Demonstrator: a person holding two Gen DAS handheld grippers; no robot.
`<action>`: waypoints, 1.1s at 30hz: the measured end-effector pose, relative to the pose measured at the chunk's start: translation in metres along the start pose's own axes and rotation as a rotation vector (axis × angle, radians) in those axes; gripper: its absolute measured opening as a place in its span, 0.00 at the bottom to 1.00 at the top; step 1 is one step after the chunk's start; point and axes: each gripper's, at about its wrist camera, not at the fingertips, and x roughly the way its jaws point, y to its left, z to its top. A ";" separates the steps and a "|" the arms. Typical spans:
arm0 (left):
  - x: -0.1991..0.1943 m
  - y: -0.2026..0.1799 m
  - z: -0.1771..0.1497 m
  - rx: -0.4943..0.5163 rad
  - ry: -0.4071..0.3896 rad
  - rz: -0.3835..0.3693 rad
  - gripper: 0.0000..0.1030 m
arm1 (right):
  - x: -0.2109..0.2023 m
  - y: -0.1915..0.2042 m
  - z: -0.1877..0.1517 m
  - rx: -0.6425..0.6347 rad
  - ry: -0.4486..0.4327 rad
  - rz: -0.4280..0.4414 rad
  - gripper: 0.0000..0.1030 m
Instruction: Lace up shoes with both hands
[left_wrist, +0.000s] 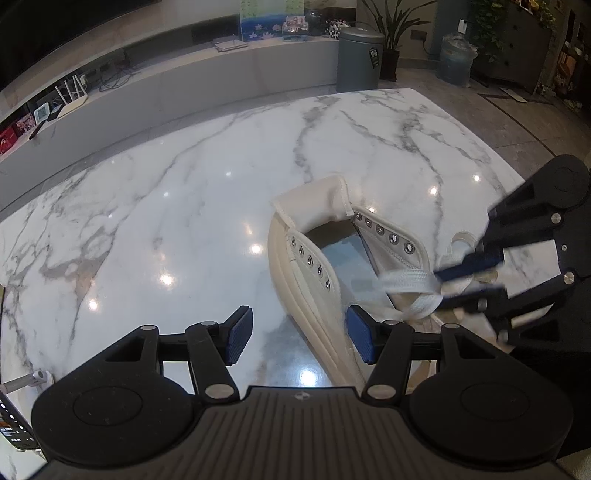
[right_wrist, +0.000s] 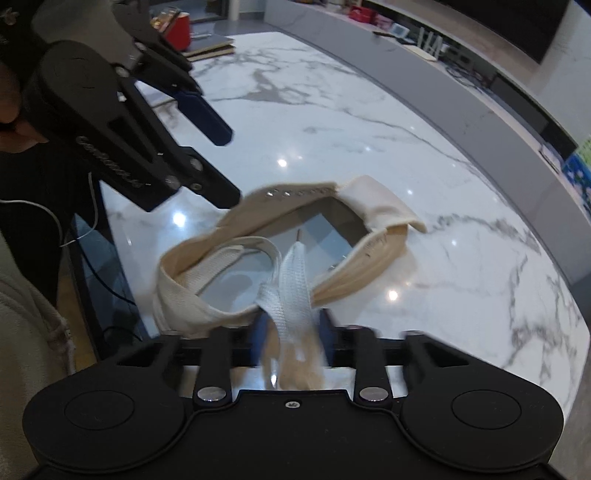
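shoe (left_wrist: 317, 266) lies on its side near the right edge of the marble table (left_wrist: 166, 221), eyelets (left_wrist: 380, 230) bare. our right gripper (right_wrist: 291, 325) pinches the white lace (right_wrist: 291, 280), its tip pointing into the shoe's opening. our left gripper (left_wrist: 299, 338) hangs wide and empty just beside the sole. we should steady the eyelet flap with the left, then feed the tip through the lowest hole.

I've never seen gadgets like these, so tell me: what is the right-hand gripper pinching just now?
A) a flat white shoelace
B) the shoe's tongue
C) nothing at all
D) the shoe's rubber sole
A: the right gripper has its blue pads closed on the flat white shoelace, above the unlaced white shoe.
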 end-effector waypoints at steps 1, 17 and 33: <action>0.001 -0.001 0.000 0.003 0.002 0.000 0.53 | 0.001 -0.001 -0.001 0.007 0.004 -0.005 0.07; 0.003 0.004 -0.001 -0.003 0.005 0.001 0.53 | 0.014 -0.068 -0.062 0.263 0.243 -0.275 0.05; 0.005 0.003 -0.002 0.002 0.016 0.006 0.53 | 0.014 -0.061 -0.065 0.252 0.221 -0.204 0.40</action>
